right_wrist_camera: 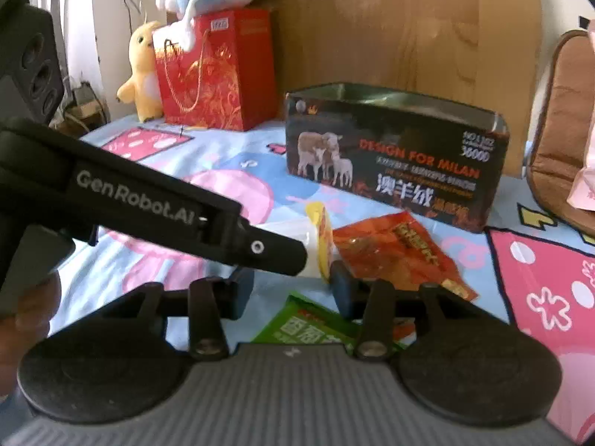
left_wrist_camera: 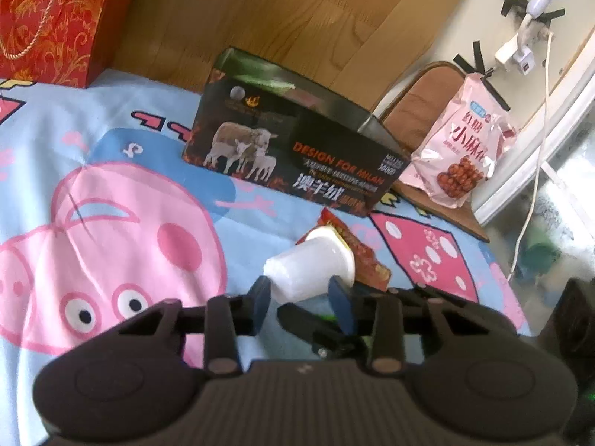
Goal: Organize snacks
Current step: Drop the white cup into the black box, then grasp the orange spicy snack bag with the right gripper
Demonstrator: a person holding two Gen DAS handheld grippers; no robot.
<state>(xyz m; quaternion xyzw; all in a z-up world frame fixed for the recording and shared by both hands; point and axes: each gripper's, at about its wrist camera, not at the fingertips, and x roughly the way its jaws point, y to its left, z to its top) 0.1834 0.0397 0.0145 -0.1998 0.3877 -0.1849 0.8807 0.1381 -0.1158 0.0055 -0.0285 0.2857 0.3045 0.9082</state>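
Both wrist views look down, close (slightly forward), sharing the black box (left_wrist_camera: 297, 137) (right_wrist_camera: 394, 156).

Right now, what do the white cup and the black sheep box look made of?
White cup: apparently smooth, slightly glossy plastic, with a yellow foil-like lid.
Black sheep box: probably metal tin; its open inner walls look silvery and reflective, with rounded corners, though printed card is possible.

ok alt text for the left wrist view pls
The left tool grips a white plastic cup lying on its side on a blue cartoon-pig bedsheet. Behind it lie a red snack packet, an open black sheep-printed box and a pink snack bag.
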